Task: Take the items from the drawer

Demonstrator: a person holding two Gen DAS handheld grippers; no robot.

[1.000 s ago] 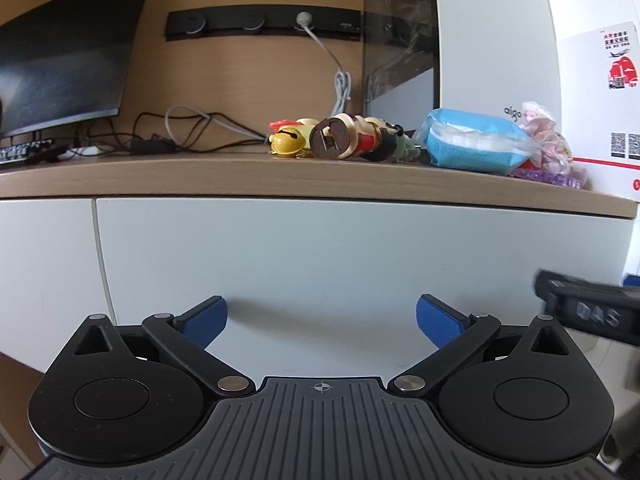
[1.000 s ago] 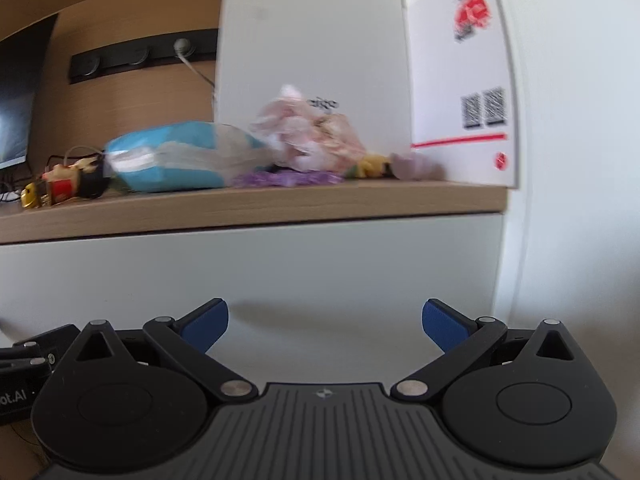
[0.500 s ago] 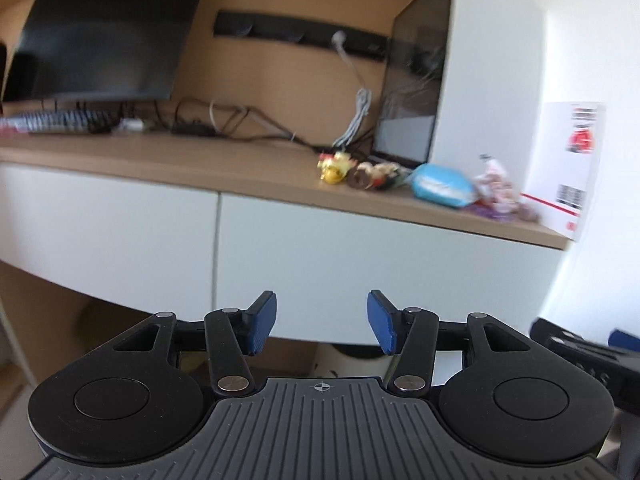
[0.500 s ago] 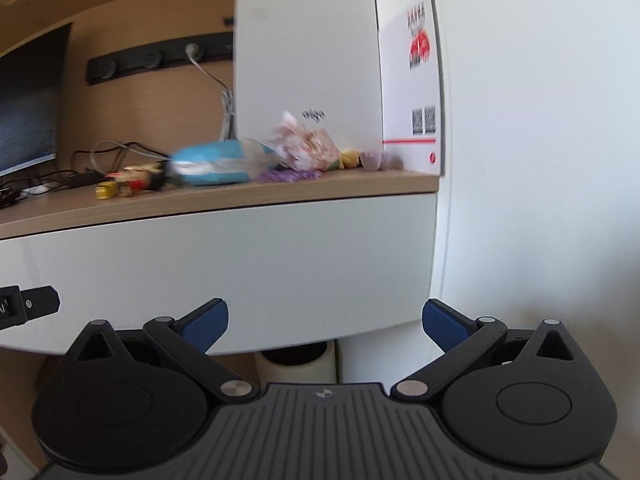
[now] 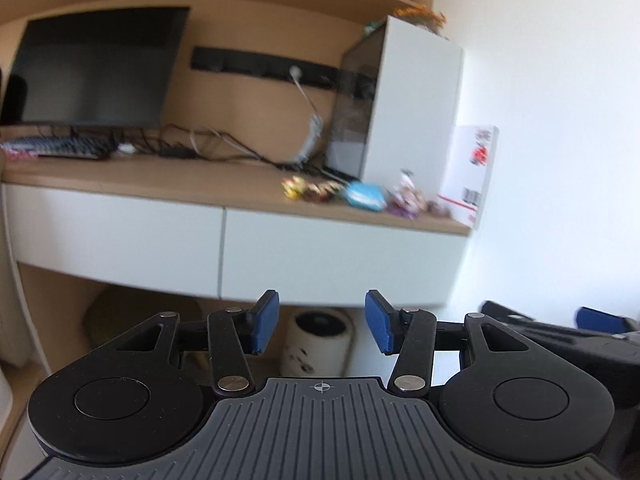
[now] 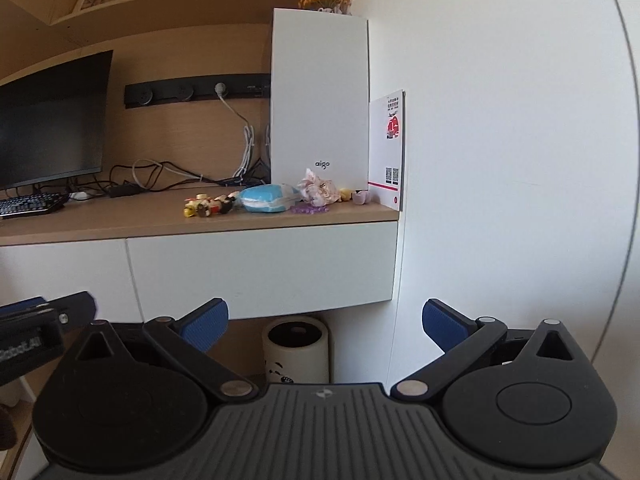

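Note:
The white right-hand drawer (image 6: 260, 268) under the wooden desktop is closed, and its front (image 5: 340, 256) also shows in the left wrist view. On the desktop above it lie small yellow and brown toys (image 6: 208, 206), a blue packet (image 6: 268, 199), a pink bag (image 6: 320, 190) and purple beads (image 6: 310, 210). The toys (image 5: 296, 190) and the packet (image 5: 364, 196) look blurred in the left wrist view. My left gripper (image 5: 322, 324) is well back from the drawer, fingers partly apart and empty. My right gripper (image 6: 325, 324) is wide open and empty, equally far back.
A white computer case (image 6: 320, 96) and a red-and-white box (image 6: 388, 148) stand at the desk's right end by the wall. A monitor (image 6: 52, 120), a keyboard (image 6: 28, 204) and cables sit to the left. A white bin (image 6: 296, 348) stands under the drawer. A second closed drawer (image 5: 112, 228) is left.
Both grippers have drawn back from the drawer front, so more of the desk shows. The left gripper's fingers came closer together; the right stayed wide open.

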